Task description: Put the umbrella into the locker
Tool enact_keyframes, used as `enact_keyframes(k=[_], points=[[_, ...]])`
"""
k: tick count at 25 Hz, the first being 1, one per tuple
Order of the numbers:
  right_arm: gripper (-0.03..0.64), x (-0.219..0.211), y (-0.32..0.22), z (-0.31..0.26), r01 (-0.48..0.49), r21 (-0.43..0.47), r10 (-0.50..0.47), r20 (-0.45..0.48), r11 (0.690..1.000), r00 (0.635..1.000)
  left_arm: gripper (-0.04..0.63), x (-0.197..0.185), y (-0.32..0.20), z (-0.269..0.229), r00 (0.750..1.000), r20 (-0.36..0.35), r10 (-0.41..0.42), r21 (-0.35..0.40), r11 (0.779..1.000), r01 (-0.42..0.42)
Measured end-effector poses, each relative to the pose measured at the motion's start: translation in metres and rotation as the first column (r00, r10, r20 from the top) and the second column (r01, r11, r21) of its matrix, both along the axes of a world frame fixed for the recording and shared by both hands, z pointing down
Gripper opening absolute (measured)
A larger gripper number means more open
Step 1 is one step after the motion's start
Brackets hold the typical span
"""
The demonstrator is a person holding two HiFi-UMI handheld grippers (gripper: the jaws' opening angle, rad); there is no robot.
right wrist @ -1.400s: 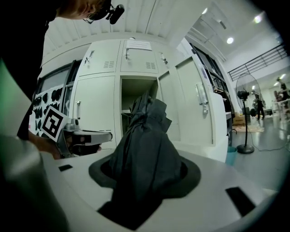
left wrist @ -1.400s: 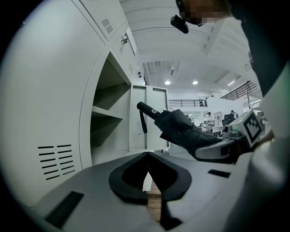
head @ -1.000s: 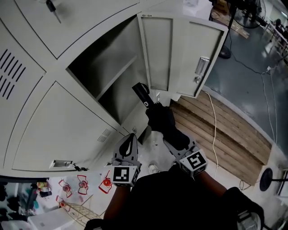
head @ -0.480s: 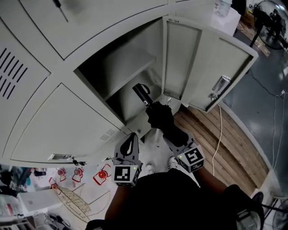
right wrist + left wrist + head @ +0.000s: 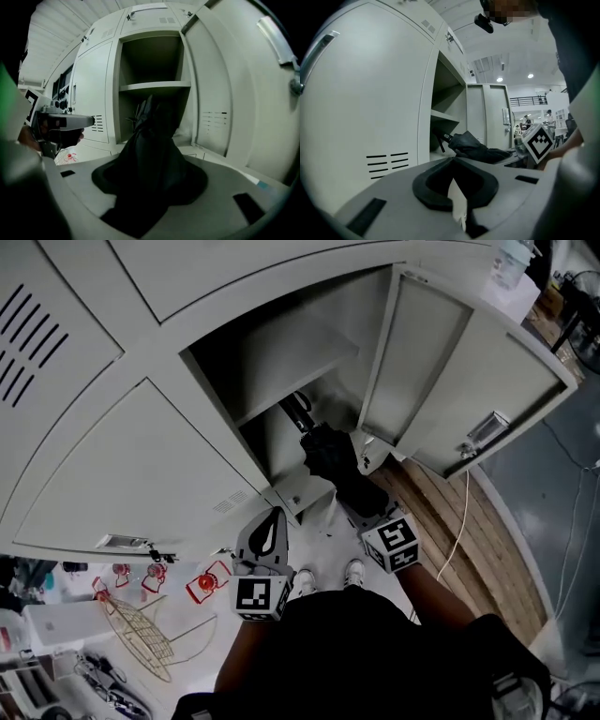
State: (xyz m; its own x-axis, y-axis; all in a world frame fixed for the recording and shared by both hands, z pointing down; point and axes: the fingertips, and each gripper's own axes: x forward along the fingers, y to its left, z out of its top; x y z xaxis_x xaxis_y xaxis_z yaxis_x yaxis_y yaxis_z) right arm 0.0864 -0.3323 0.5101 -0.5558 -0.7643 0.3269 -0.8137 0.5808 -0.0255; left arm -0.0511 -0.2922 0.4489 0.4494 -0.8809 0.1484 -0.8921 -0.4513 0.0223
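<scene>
Right gripper (image 5: 361,509), arm stretched forward, clamps the folded black umbrella (image 5: 328,456), handle at the open locker's (image 5: 291,352) lower compartment mouth; left gripper (image 5: 271,523) hangs back, jaws together.

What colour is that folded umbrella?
Black: the folded fabric umbrella shows best in the head view.

Three cameras, one locker (image 5: 291,348)
Head view looks steeply down; both gripper views look level, close, into it.

This is a workshop hall: grey metal lockers (image 5: 141,474) fill the upper left, wooden planking (image 5: 473,554) and a loose cable (image 5: 464,507) lie at right, under a high lit ceiling (image 5: 506,61).
</scene>
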Motion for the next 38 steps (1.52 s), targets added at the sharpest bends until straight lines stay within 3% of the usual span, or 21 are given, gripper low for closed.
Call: enact_keyframes(k=[9, 16, 21, 29, 35, 38], points=[[0.224, -0.022, -0.054, -0.002, -0.020, -0.049, 0.018, -0.041, 0.999, 0.999, -0.002, -0.010, 0.001, -0.001, 0.999, -0.009, -0.039, 0.009, 0.999, 0.039], [0.224, -0.046, -0.089, -0.011, 0.002, -0.027, -0.005, -0.094, 1.000, 0.996, -0.002, -0.019, 0.002, 0.002, 0.998, -0.013, -0.066, -0.005, 0.998, 0.066], [0.224, -0.058, -0.120, -0.006, -0.003, -0.077, -0.009, -0.153, 0.997, 0.988, -0.002, -0.021, 0.001, 0.002, 0.998, -0.011, -0.065, -0.009, 0.998, 0.065], [0.224, -0.078, -0.161, 0.001, 0.010, -0.125, -0.043, -0.265, 0.992, 0.963, -0.002, -0.027, 0.000, 0.002, 0.997, -0.014, -0.079, -0.006, 0.997, 0.078], [0.230, -0.087, -0.183, 0.015, 0.009, -0.224, -0.085, -0.330, 0.975, 0.940, -0.002, -0.030, 0.000, 0.002, 0.996, -0.012, -0.092, -0.006, 0.996, 0.092], [0.235, -0.082, -0.207, 0.036, 0.000, -0.216, -0.085, -0.384, 0.976, 0.920, -0.002, -0.031, 0.000, 0.003, 0.995, -0.012, -0.096, -0.011, 0.995, 0.096]])
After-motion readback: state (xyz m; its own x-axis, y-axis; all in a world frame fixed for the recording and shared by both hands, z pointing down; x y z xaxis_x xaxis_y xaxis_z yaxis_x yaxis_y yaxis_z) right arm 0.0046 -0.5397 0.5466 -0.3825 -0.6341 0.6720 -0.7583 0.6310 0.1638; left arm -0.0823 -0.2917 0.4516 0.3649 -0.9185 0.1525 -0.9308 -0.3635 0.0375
